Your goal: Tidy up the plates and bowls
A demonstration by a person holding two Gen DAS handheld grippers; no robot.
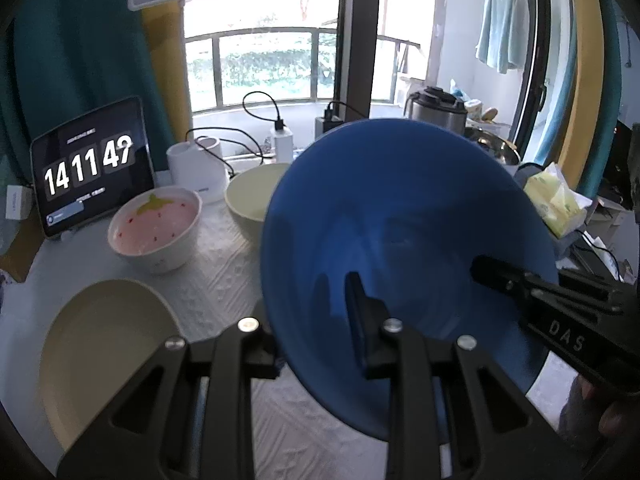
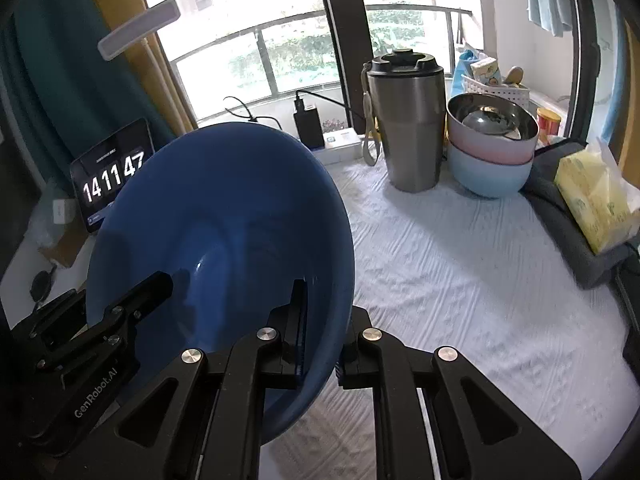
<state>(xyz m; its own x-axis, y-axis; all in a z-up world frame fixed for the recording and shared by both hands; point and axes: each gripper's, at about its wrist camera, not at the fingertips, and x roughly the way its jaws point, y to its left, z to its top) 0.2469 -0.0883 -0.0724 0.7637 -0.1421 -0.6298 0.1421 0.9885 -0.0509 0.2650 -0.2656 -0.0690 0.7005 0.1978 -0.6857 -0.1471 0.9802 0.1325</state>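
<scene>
The big blue bowl [image 1: 404, 240] is tipped up above the white table [image 2: 480, 260]. The left gripper [image 1: 312, 320] pinches its left rim, and the right gripper [image 2: 324, 320] pinches its right rim.

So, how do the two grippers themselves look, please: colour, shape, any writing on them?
Both are matte black, with angular linkage arms joined by round silver pins and flat rectangular fingers. The left gripper shows white "GenRobot.AI" lettering in the right wrist view. The right gripper shows "DAS" in the left wrist view. No cables are visible.
</scene>
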